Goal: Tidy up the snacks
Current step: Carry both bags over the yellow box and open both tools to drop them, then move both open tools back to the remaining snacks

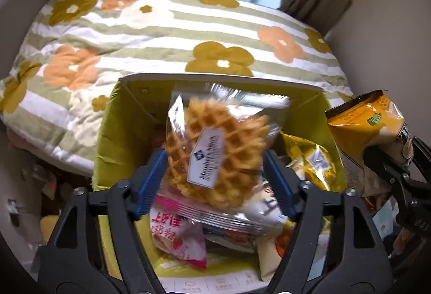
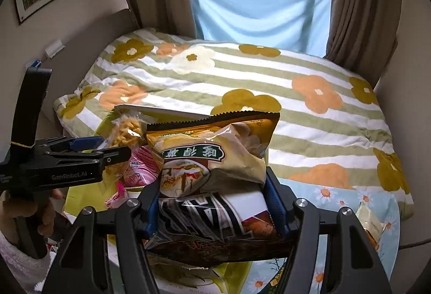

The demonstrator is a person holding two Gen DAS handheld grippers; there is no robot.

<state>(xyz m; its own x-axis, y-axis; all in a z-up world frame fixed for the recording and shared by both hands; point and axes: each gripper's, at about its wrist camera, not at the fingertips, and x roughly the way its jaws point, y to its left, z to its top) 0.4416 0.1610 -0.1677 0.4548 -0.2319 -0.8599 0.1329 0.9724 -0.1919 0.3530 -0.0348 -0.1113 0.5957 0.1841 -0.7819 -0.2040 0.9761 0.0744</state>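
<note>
My left gripper hangs over an open yellow-green box holding several snack packs. A clear pack of waffle biscuits lies between its blue pads, which stand apart from the pack on the right side; the pack looks blurred. In the right wrist view the left gripper shows from the side with the waffle pack at its tip. My right gripper is shut on a large brown-and-yellow chip bag, held upright to the right of the box. This bag also shows in the left wrist view.
The box stands against a bed with a striped flower quilt. Inside it lie a pink pack and a yellow pack. A light blue flowered cloth lies to the right. Curtains and a window are behind.
</note>
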